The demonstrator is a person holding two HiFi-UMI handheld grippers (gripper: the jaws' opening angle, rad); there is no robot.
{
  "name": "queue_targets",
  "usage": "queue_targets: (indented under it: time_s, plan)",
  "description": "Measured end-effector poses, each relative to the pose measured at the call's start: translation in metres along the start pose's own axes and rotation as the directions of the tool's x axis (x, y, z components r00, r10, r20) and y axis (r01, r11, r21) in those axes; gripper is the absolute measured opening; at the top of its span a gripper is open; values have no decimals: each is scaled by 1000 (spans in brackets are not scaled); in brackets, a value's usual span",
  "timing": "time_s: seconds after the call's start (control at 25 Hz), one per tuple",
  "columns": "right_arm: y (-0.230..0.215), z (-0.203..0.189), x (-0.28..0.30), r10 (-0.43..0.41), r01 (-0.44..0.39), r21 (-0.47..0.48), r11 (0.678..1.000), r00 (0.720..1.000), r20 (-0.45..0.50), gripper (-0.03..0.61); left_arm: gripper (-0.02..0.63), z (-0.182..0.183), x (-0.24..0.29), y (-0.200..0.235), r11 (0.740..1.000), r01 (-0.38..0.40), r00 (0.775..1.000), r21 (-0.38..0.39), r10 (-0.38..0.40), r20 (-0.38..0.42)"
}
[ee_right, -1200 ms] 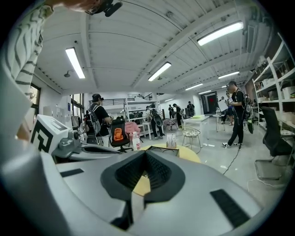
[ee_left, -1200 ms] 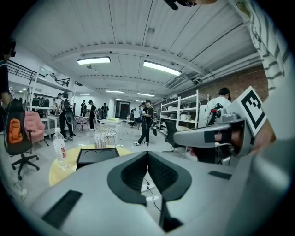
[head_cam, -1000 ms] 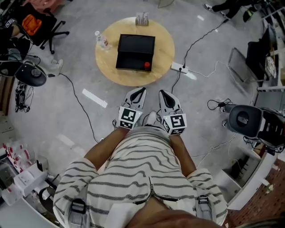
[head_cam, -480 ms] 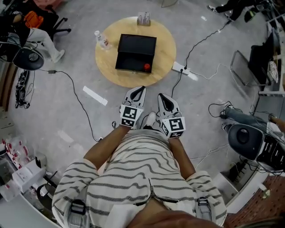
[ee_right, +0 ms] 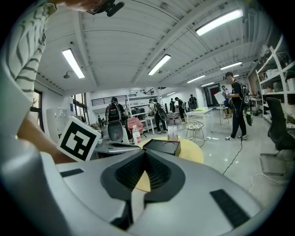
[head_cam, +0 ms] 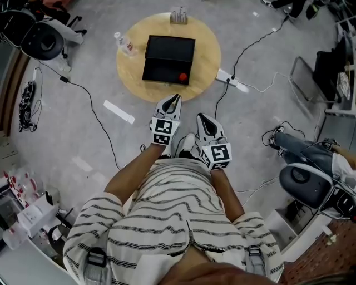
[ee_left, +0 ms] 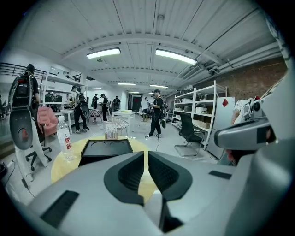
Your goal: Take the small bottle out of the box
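**Head view with both gripper views.** The left tongs (head_cam: 173, 100) and right tongs (head_cam: 202, 117) are both clenched and empty, their tips meeting in each gripper view. They are held side by side over the floor, just short of the round desk (head_cam: 207, 55). Straight ahead of the left tongs stands the open black box (head_cam: 167, 54). The small bottle (head_cam: 182, 77) sits inside it, in the corner nearest the right tongs. It shows only as a red spot, its body too small to make out. In both gripper views the box's inside is hidden. A water bottle (head_cam: 123, 44) stands ahead and left of the left tongs. The contents of a small rack (head_cam: 178, 15) at the far rim are indistinct.
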State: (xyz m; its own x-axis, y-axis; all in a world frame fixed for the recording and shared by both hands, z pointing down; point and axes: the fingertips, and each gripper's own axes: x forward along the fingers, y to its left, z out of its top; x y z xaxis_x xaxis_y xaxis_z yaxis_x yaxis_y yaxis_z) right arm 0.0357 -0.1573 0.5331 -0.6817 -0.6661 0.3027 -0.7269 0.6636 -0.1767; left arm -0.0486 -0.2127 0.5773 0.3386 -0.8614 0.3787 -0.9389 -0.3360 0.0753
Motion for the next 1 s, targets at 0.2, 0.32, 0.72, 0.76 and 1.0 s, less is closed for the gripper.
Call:
queue_targets:
  time_s: [0.2,0.32,0.72,0.76,1.0]
  plan:
    - [-3,-4,4,2,-2,9,1000,1000,-13,18,26,-5,13,8,1000,-17,1000,-14,16,-18]
    - [-5,-7,7,3,-3,15,1000,1000,-21,17,28,-7,21,14,999,-28,999,-39,27,-29]
    - [2,-15,2,-5,6,24,1000,999,-34,18,83,-12,30,23,995,-57,998,-76,54,-40]
    - [-1,-16,4,-5,6,26,1000,999,-37,18,89,-13,35,24,995,-60,997,-80,57,-43]
    - [-9,-21,9,1,0,28,1000,998,-55,17,117,-15,58,30,994,-70,996,-89,65,-57]
